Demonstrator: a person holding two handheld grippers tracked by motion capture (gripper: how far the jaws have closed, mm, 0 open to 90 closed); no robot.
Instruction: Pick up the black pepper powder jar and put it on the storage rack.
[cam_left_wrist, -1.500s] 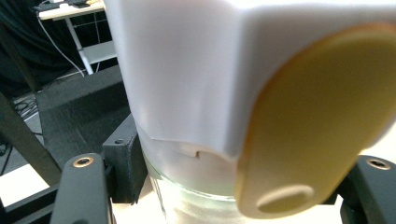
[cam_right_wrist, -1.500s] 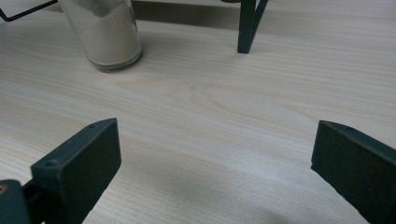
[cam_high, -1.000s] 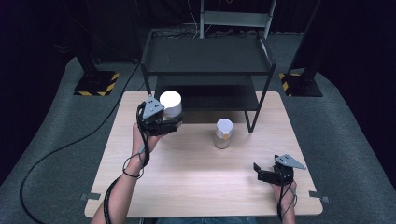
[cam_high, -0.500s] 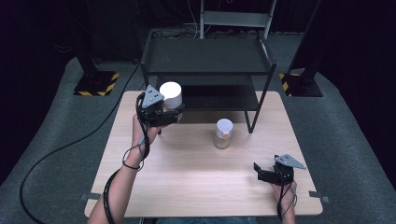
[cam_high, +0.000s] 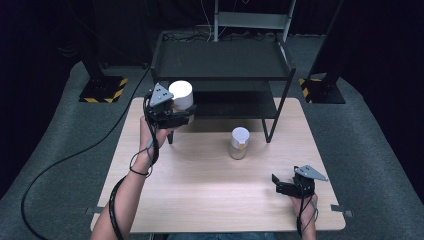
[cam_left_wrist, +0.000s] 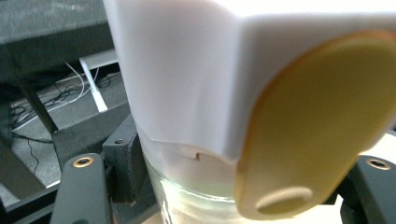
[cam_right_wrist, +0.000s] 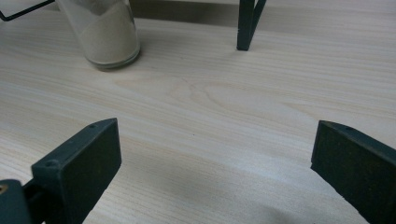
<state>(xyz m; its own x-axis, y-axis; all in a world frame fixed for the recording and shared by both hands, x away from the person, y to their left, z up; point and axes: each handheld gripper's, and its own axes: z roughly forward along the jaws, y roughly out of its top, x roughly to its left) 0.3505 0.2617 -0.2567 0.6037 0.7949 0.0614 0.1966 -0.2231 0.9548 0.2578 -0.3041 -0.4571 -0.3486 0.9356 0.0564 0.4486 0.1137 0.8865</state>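
My left gripper (cam_high: 179, 112) is shut on a glass jar with a white lid (cam_high: 181, 93) and holds it in the air at the front left corner of the black rack (cam_high: 222, 60). In the left gripper view the jar (cam_left_wrist: 187, 93) looms close between the jaws, its lid bearing a yellow flip tab (cam_left_wrist: 322, 126). A second white-lidded jar (cam_high: 239, 143) with pale powder stands on the middle of the wooden table (cam_high: 200, 195). My right gripper (cam_high: 280, 184) rests low at the table's right front, open, nothing between its jaws. Its own view has that jar (cam_right_wrist: 102, 32) at the far left.
The black two-tier rack stands on the table's far half; one leg (cam_right_wrist: 246, 23) comes down just right of the standing jar. A cable (cam_high: 60, 165) trails off the left side over grey floor. Black stands with striped feet (cam_high: 102, 92) flank the table.
My left gripper has risen with the jar and drifted a little toward the rack. The right gripper and the standing jar have stayed put.
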